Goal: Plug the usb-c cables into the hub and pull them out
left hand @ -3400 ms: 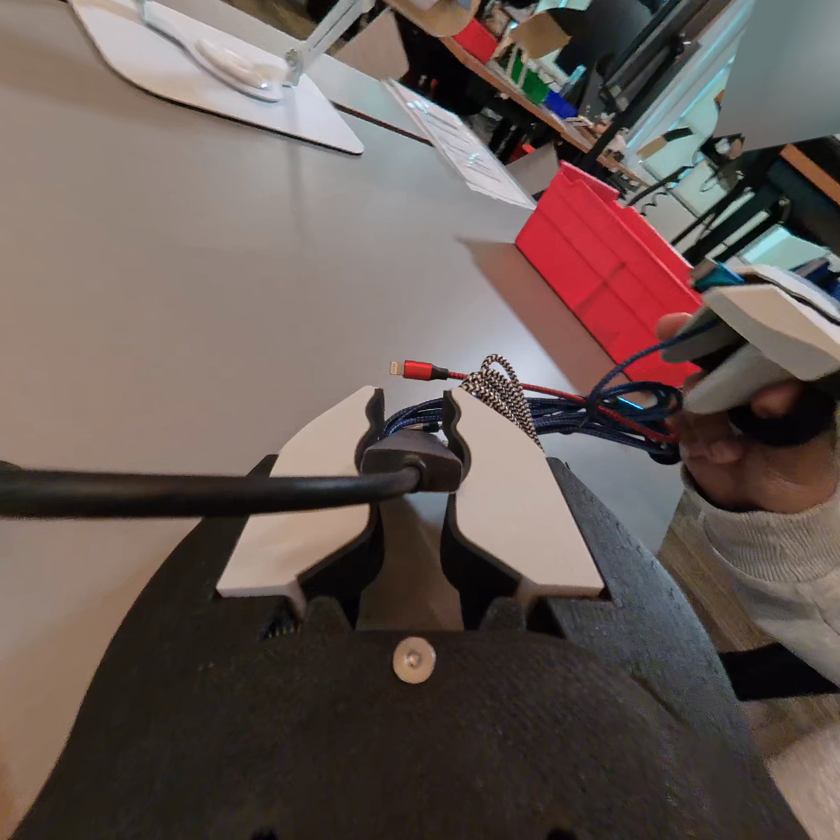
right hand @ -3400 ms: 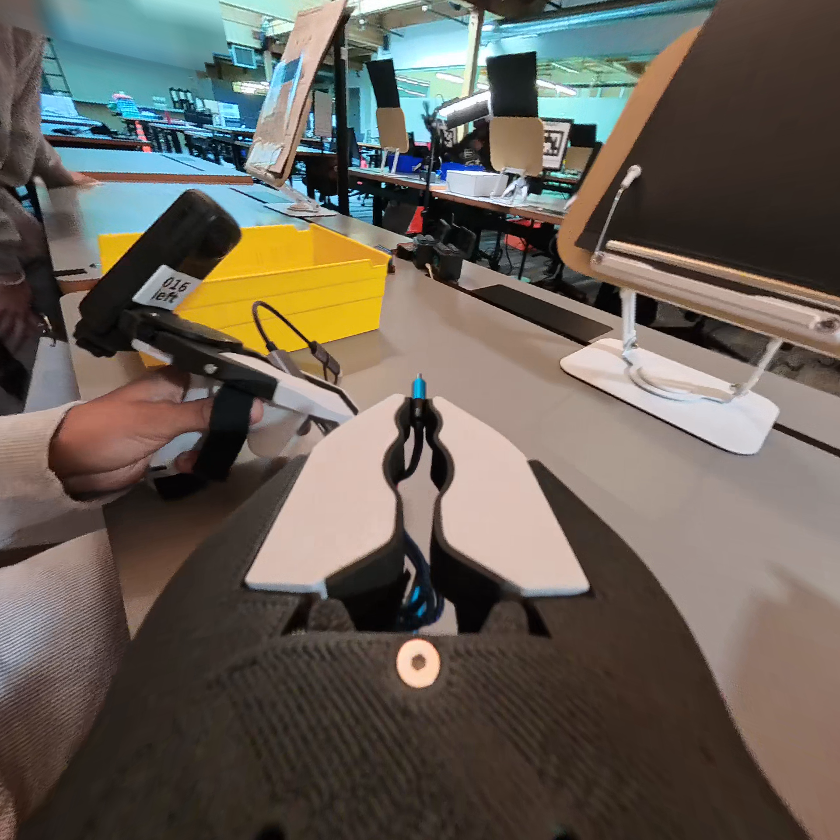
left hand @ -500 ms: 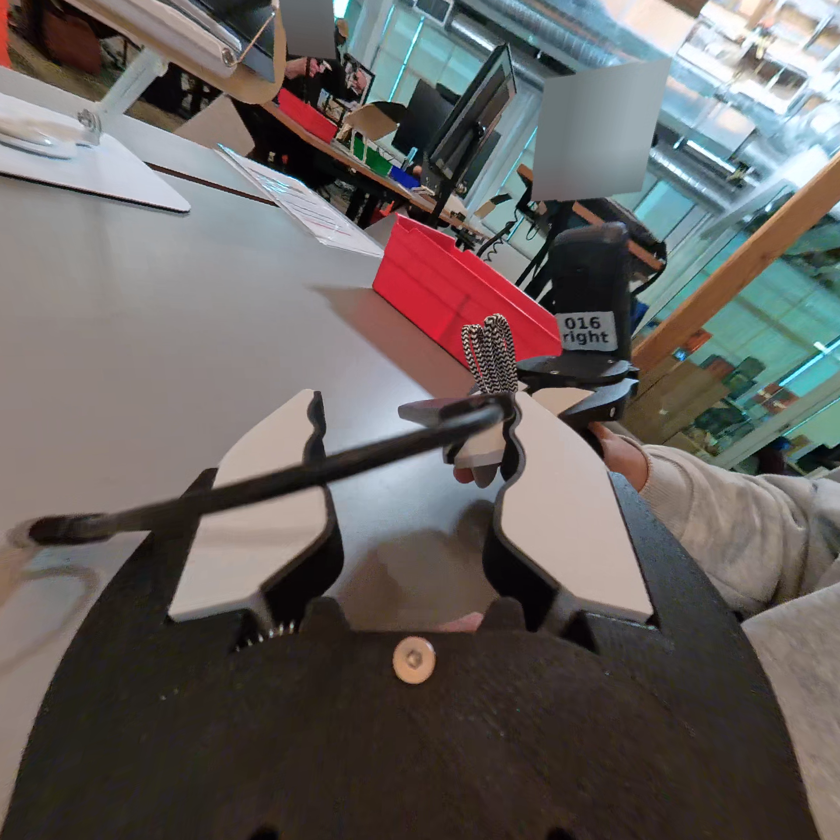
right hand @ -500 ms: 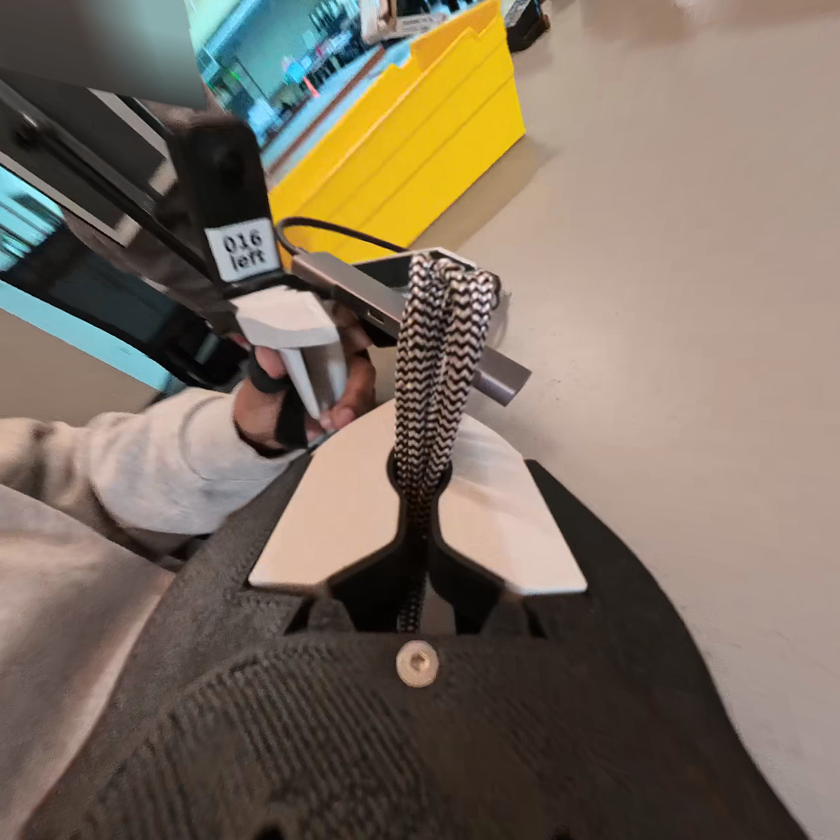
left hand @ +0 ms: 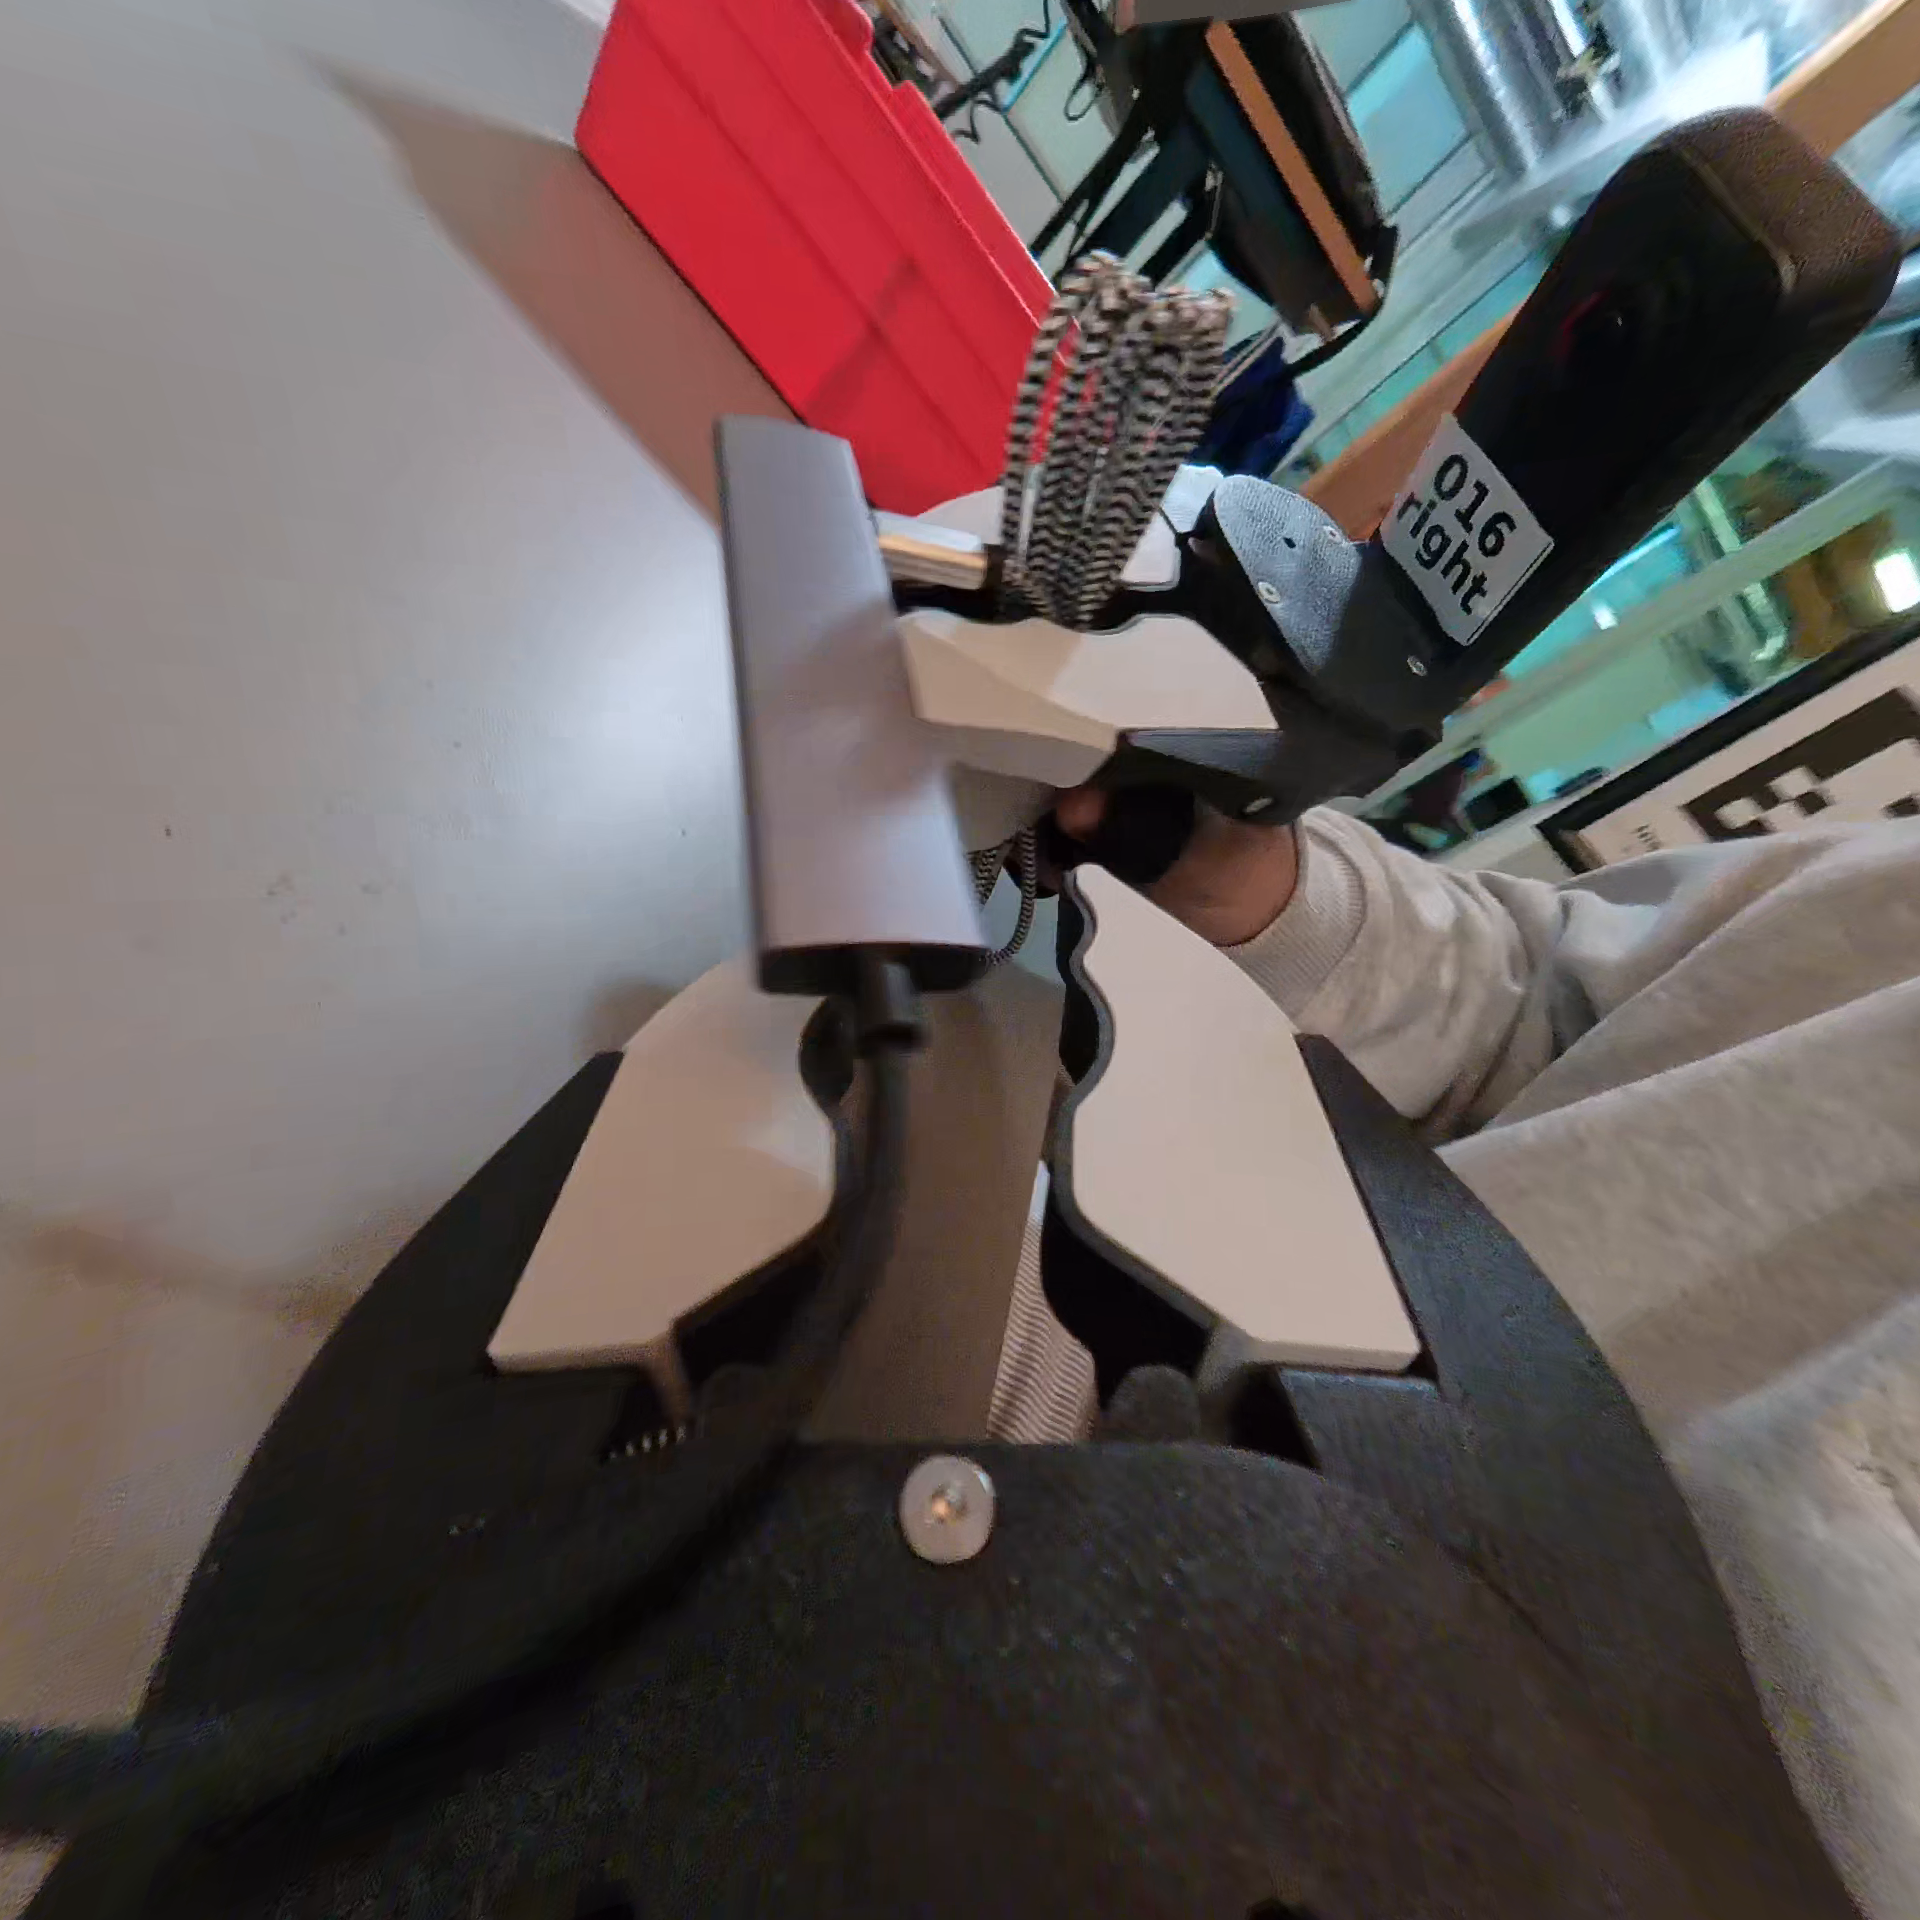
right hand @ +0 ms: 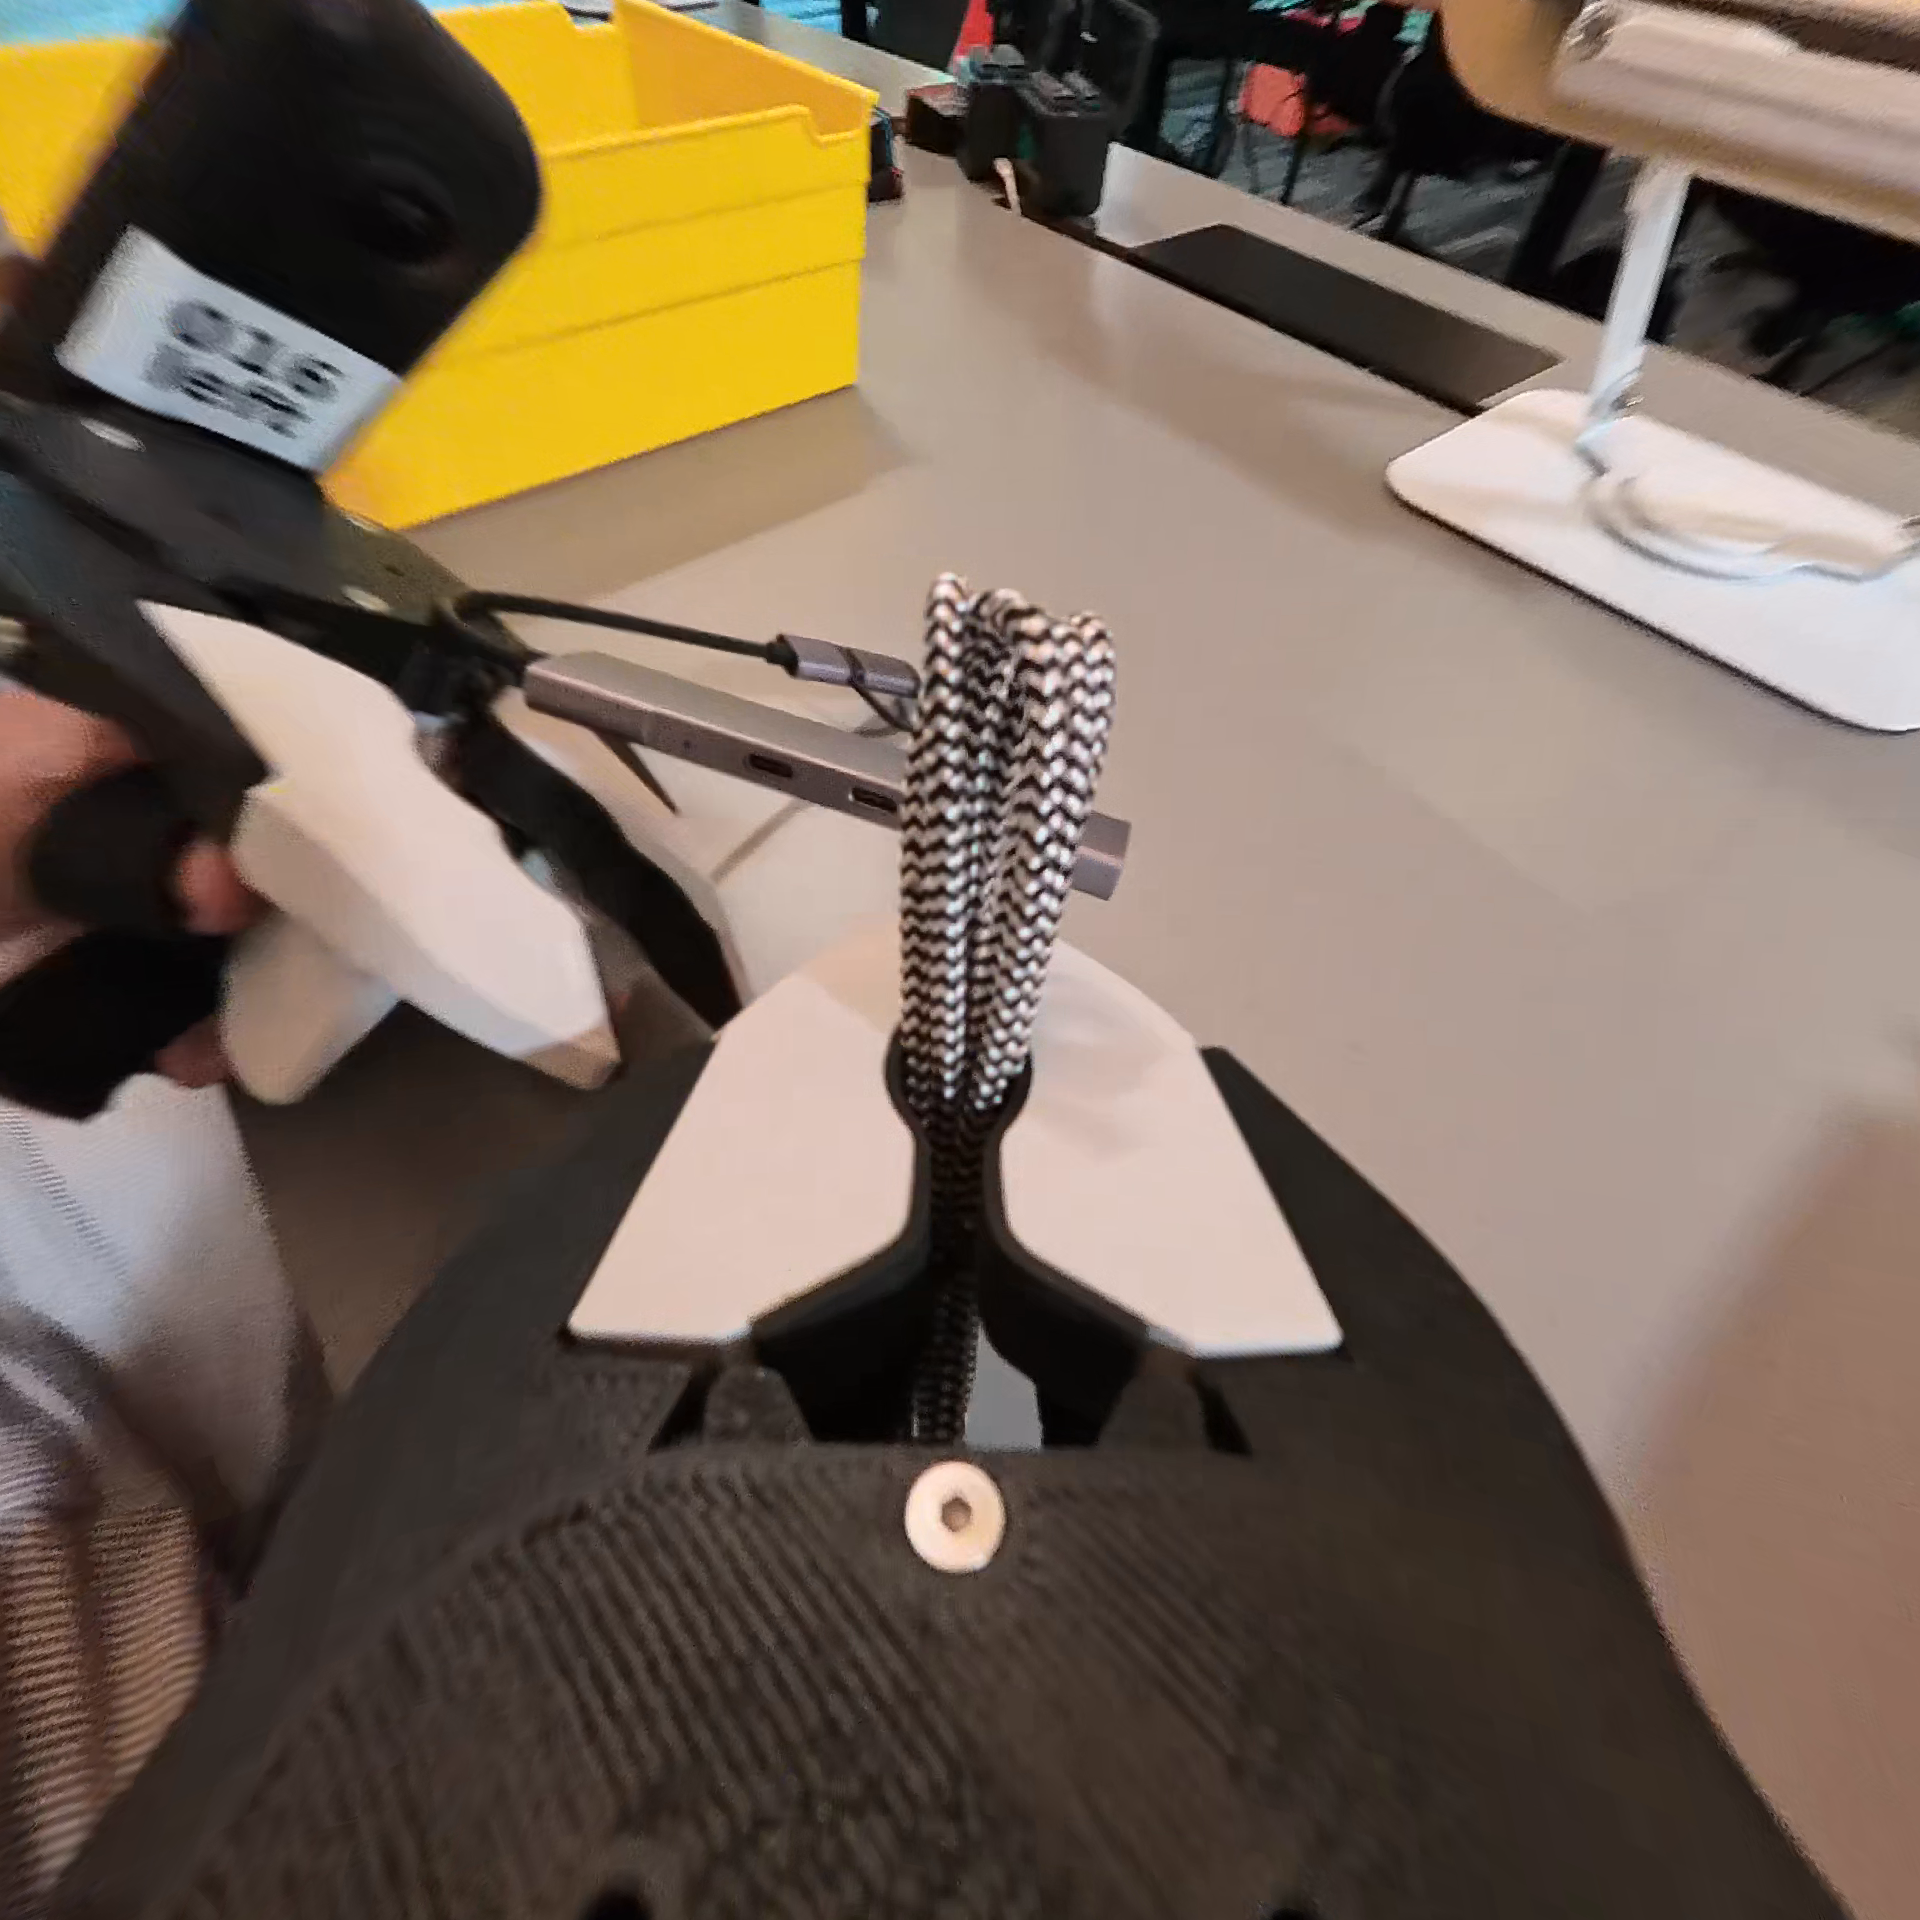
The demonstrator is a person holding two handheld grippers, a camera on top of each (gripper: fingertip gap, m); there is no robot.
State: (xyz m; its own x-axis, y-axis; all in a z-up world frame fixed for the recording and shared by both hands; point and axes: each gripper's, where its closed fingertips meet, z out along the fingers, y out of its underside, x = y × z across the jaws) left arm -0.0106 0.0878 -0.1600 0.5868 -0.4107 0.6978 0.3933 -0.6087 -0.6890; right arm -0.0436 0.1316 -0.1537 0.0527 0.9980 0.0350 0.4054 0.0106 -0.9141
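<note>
right claw [right hand: 961,1049]: clamped on a folded bundle of braided cables [right hand: 1003,790], likely to steady them for plugging.
left claw [left hand: 940,1003]: jaws parted; the hub's black lead runs between them, grip uncertain.
hub [left hand: 831,686]: raised above the table [left hand: 312,727], just before the bundle.
right view only: two empty ports on the hub's side [right hand: 821,779].
left view only: a silver plug [left hand: 930,556] beside the hub.

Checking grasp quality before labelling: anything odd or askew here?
Yes. The right gripper pinches the braided cable as a folded bunch, not by one end. The hub is tilted in mid-air, left gripper open around its black lead.
</note>
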